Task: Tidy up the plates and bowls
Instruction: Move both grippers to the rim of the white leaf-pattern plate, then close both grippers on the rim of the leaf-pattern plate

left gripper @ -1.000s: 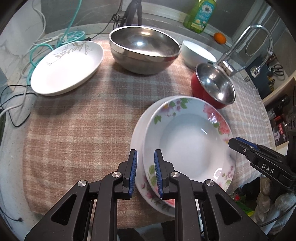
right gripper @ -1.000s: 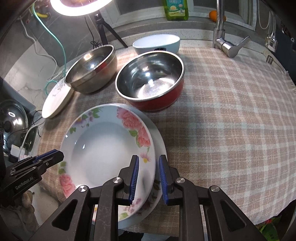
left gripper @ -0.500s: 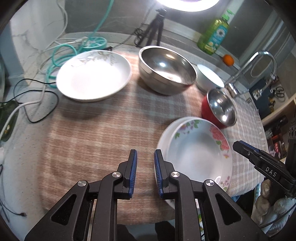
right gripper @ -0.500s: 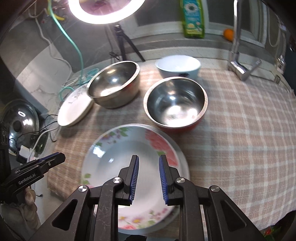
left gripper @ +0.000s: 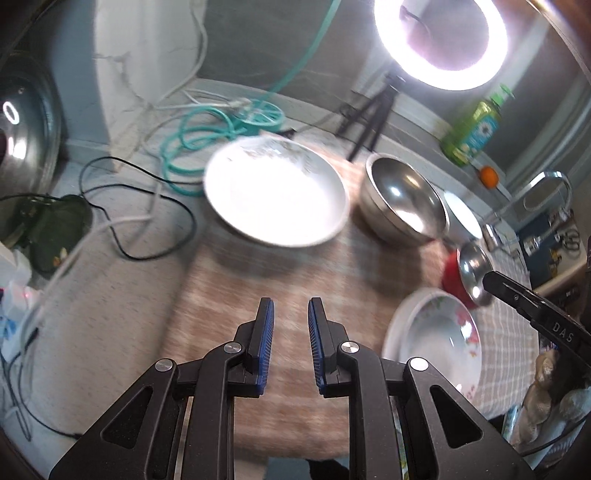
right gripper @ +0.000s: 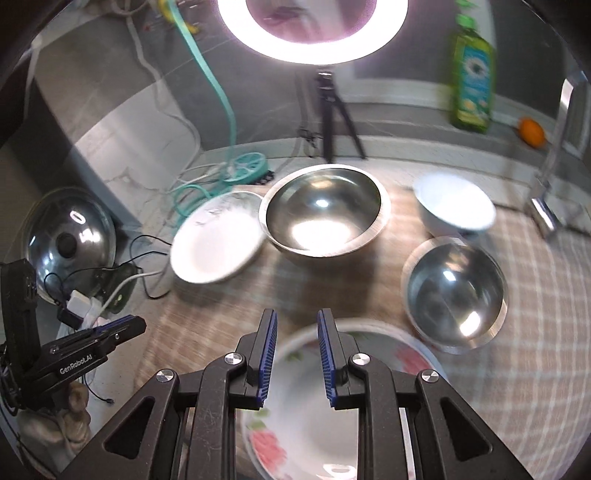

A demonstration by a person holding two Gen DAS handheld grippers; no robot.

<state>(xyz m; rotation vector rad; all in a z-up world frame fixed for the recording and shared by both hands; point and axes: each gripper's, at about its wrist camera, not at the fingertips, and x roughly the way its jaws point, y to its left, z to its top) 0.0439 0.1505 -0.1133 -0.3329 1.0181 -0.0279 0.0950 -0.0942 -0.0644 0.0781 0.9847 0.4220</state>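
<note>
Two stacked floral plates [left gripper: 439, 343] lie on the checked cloth at the right of the left wrist view and directly under my right gripper [right gripper: 294, 323] in the right wrist view, where the stack [right gripper: 306, 424] fills the bottom. A white leaf-pattern plate [left gripper: 275, 195] [right gripper: 216, 240] sits at the far left of the cloth. A large steel bowl [left gripper: 404, 203] [right gripper: 325, 212], a white bowl [left gripper: 461, 218] [right gripper: 454, 208] and a red steel-lined bowl [left gripper: 469, 275] [right gripper: 456, 291] stand behind. My left gripper [left gripper: 290, 312] hovers over bare cloth. Both grippers are slightly open and empty.
A lit ring light on a tripod [right gripper: 314, 33] stands at the back. A green soap bottle [right gripper: 471, 74], an orange [right gripper: 531, 131] and a tap [left gripper: 543, 192] are at the back right. Cables and a teal hose [left gripper: 207, 129] lie left, beside a pot lid [right gripper: 70, 236].
Both grippers have let go of the floral plates and pulled up and back. The left one swung left over bare cloth. The plates stay stacked on the cloth.
</note>
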